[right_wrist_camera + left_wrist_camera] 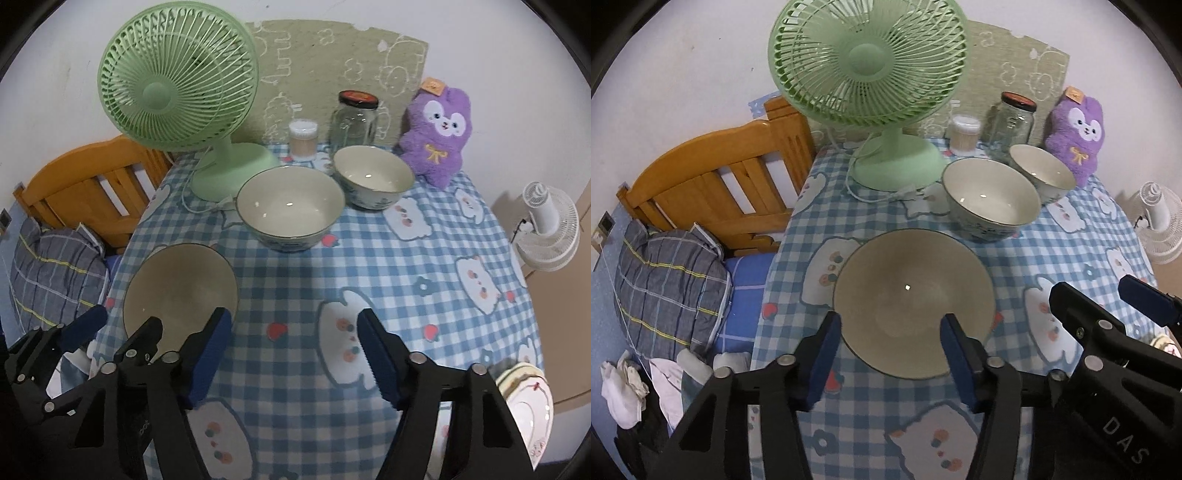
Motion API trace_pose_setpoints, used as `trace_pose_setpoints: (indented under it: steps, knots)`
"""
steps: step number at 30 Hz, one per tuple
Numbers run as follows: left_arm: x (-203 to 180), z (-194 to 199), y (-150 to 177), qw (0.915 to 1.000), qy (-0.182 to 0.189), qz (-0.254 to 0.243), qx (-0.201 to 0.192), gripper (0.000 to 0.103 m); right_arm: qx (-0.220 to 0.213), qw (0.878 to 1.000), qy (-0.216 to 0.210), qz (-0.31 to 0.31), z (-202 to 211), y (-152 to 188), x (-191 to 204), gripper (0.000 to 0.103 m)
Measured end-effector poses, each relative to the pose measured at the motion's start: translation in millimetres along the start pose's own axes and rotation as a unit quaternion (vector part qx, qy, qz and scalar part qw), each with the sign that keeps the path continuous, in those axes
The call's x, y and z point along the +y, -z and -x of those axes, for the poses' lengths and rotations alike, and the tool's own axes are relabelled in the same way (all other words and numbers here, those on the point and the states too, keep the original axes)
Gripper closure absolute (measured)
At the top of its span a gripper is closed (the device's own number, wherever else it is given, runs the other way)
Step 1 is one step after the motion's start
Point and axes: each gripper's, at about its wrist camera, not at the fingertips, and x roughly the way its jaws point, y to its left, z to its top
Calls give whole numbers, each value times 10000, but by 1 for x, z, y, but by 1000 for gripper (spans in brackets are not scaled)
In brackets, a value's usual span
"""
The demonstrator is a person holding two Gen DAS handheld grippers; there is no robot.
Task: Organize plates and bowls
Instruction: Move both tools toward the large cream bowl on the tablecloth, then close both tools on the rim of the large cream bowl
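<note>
A beige plate (912,295) lies on the blue checked tablecloth (1052,254) near the table's left edge; it also shows in the right wrist view (181,288). My left gripper (890,354) is open just above its near rim, one finger on each side. A large bowl (991,197) and a smaller bowl (1043,171) stand behind it, also seen in the right wrist view as the large bowl (290,208) and the smaller bowl (373,175). My right gripper (295,354) is open and empty over the cloth. A stack of plates (524,402) sits at the near right.
A green fan (177,85) stands at the back left with its cord on the cloth. A glass jar (354,118), a cotton swab tub (303,138) and a purple plush (437,133) line the back. A wooden bed (713,184) lies left; a white fan (546,225) right.
</note>
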Motion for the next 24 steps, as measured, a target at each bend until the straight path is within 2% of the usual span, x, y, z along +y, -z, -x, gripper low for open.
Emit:
trace_pose_setpoints:
  steps: [4, 14, 18, 20, 24]
  knots:
    - [5, -13, -2, 9999, -31, 49, 142, 56, 104, 9999, -83, -13, -14, -2, 7, 42]
    - [21, -39, -4, 9990, -183, 187, 369, 62, 263, 9995, -191, -25, -42, -5, 22, 50]
    - [26, -50, -4, 9986, -184, 239, 442, 67, 307, 9989, -345, -63, -50, -5, 26, 64]
    - [28, -54, -5, 9985, -162, 259, 463, 71, 298, 9991, -290, -118, -53, -5, 26, 64]
    - [29, -63, -5, 9981, -117, 276, 543, 77, 317, 9992, -231, -113, -59, -6, 28, 71]
